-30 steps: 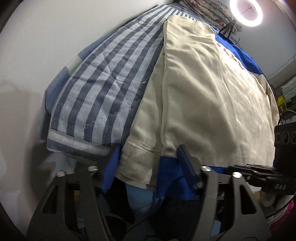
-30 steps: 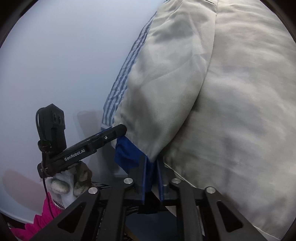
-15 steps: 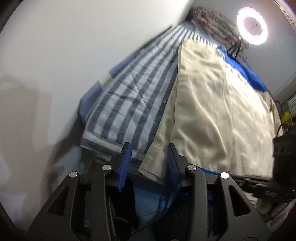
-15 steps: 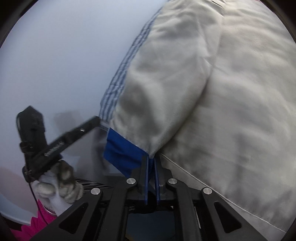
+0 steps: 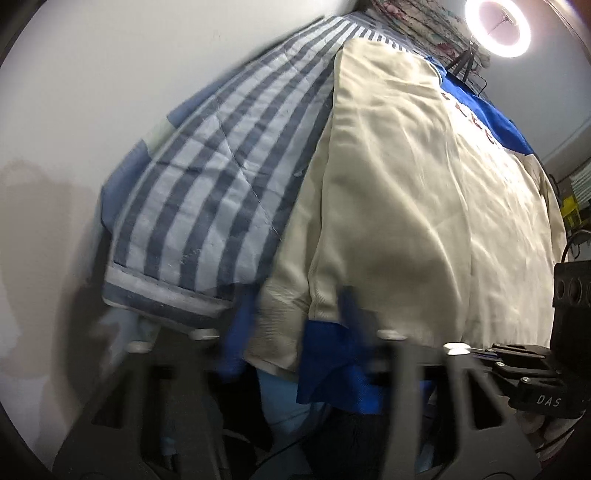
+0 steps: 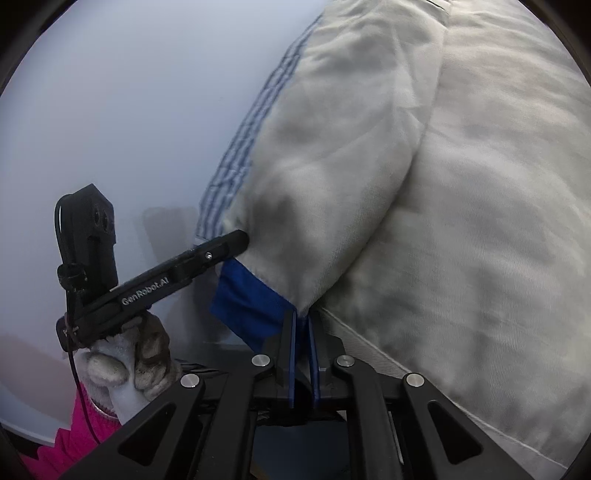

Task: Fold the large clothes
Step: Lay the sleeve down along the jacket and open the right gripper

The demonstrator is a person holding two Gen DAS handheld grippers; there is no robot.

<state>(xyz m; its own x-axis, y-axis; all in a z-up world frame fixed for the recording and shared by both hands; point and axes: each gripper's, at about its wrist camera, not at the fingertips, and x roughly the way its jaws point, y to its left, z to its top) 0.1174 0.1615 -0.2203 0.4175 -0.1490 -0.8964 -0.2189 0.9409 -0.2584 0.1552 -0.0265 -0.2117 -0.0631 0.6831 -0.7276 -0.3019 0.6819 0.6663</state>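
Two grippers are working the cream-and-blue cloth jacket (image 5: 424,192): my right gripper (image 6: 302,325) is pinching its hem taut, while my left gripper (image 5: 295,321), jaws parted, is straddling the cuff.

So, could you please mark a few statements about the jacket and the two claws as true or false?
1. The right claw is shut on the cream and blue jacket's hem. True.
2. The left claw is shut tight on the jacket. False: its blue fingers stand apart, either side of the cream ribbed cuff.
3. The jacket lies on a blue-and-white striped quilt. True.
4. A lit ring light glows beyond the bed's far end. True.
5. The jacket is plain red. False: it is cream with blue parts.
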